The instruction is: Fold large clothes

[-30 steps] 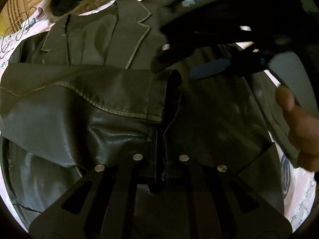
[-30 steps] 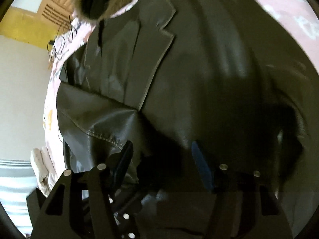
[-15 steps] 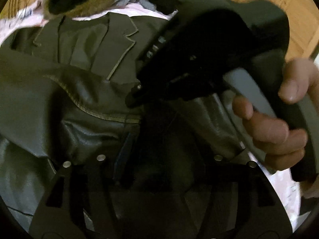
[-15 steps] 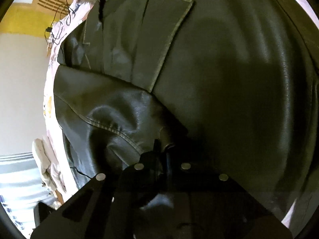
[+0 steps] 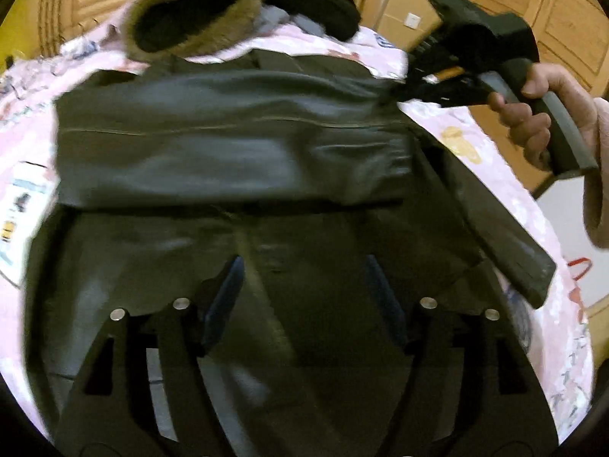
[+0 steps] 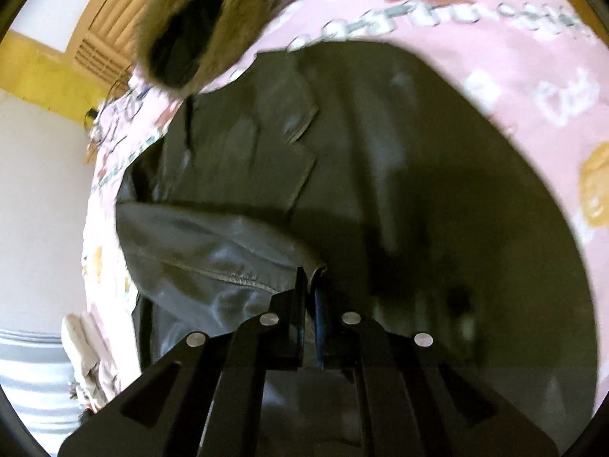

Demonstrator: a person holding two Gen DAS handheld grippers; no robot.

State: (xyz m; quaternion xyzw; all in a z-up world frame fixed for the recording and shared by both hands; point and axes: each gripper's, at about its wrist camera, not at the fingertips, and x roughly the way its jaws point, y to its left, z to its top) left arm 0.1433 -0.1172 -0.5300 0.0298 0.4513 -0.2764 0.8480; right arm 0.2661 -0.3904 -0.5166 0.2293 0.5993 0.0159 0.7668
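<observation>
A dark olive leather jacket (image 5: 304,236) lies front up on a pink printed bedcover (image 5: 468,129). One sleeve (image 5: 236,152) is stretched across the chest. My right gripper (image 6: 309,285) is shut on that sleeve's cuff (image 6: 318,268); in the left wrist view it (image 5: 411,87) holds the cuff at the jacket's right shoulder. My left gripper (image 5: 304,266) is open and empty above the jacket's lower front. The lapel (image 6: 289,152) shows in the right wrist view.
A black coat with a brown fur-trimmed hood (image 5: 190,7) lies on the bed beyond the jacket's collar. Wooden cupboard doors (image 5: 552,7) stand behind. A pale cloth bundle (image 6: 87,358) and a white wall (image 6: 38,190) are off the bed's left side.
My left gripper opened, let go of the cuff and drew back. My right gripper shut on the cuff and pulled the sleeve across the chest to the right.
</observation>
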